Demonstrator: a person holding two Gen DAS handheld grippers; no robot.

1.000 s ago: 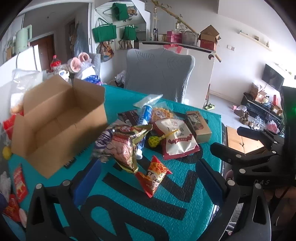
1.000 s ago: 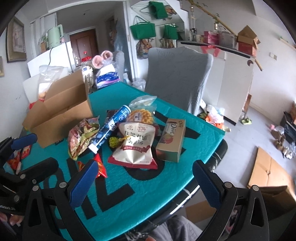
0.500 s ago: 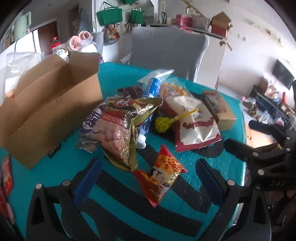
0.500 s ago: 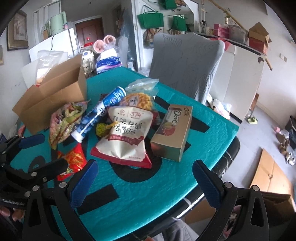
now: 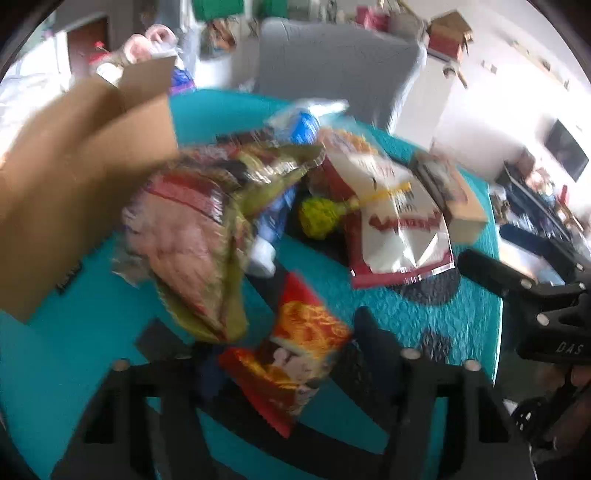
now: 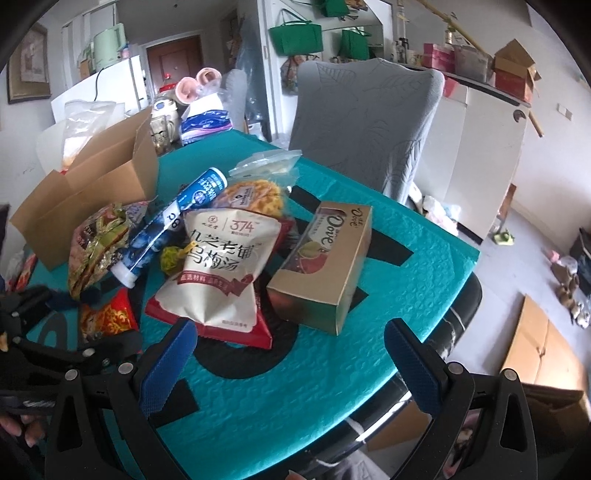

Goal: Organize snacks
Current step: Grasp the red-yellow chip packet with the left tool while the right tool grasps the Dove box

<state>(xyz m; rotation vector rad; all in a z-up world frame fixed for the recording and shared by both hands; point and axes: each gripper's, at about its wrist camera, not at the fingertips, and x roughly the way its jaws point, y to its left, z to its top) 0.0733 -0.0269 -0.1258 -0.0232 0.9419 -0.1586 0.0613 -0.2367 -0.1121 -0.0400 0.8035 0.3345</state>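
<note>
Snacks are all still lying outside the cardboard box [image 6: 92,195]; left gripper [image 5: 284,373] fingers are closing around the red packet [image 5: 295,354], right gripper [image 6: 295,365] fingers are standing apart, empty.

A grey fabric-covered chair [image 6: 364,122] stood at the far edge of the teal quilted table cover [image 6: 325,373]. Behind it, green tote bags [image 6: 295,35] hung on the wall beside a dark brown door [image 6: 173,64]. A pale green kettle [image 6: 109,46] sat on a white cabinet [image 6: 107,92], and flattened brown cardboard [image 6: 543,354] lay on the floor at right.
</note>
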